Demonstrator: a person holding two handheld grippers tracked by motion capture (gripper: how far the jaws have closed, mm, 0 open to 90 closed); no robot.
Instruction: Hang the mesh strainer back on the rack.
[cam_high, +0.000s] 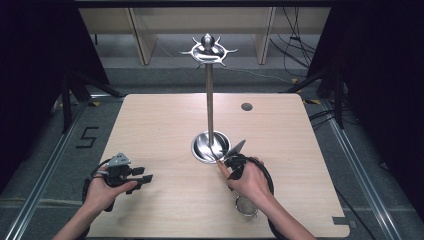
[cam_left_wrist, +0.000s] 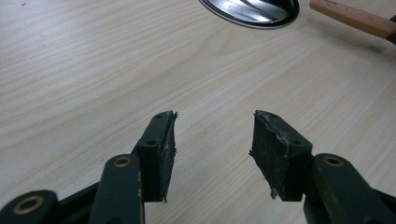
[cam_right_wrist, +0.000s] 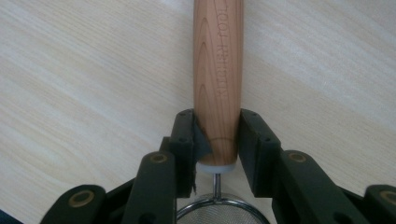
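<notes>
A small metal strainer with a mesh bowl (cam_high: 246, 206) and a wooden handle (cam_high: 222, 168) lies near the table's front right. My right gripper (cam_high: 231, 162) is shut on that handle. In the right gripper view its pads (cam_right_wrist: 186, 135) press both sides of the wooden handle (cam_right_wrist: 218, 70), with the mesh bowl (cam_right_wrist: 217, 215) just below the jaws. My left gripper (cam_high: 145, 179) hovers at the front left, open, with nothing between its fingertips (cam_left_wrist: 215, 119). A tall metal utensil stand (cam_high: 209, 100) with a crown of hooks (cam_high: 208, 50) rises from a round base dish (cam_high: 202, 149) at the table's centre.
The wooden table (cam_high: 165, 125) has a small dark round insert (cam_high: 246, 106) at the back right. In the left gripper view the stand's base dish (cam_left_wrist: 252, 9) and the strainer handle (cam_left_wrist: 350, 16) lie ahead of the jaws. Cables and metal rails run beside the table.
</notes>
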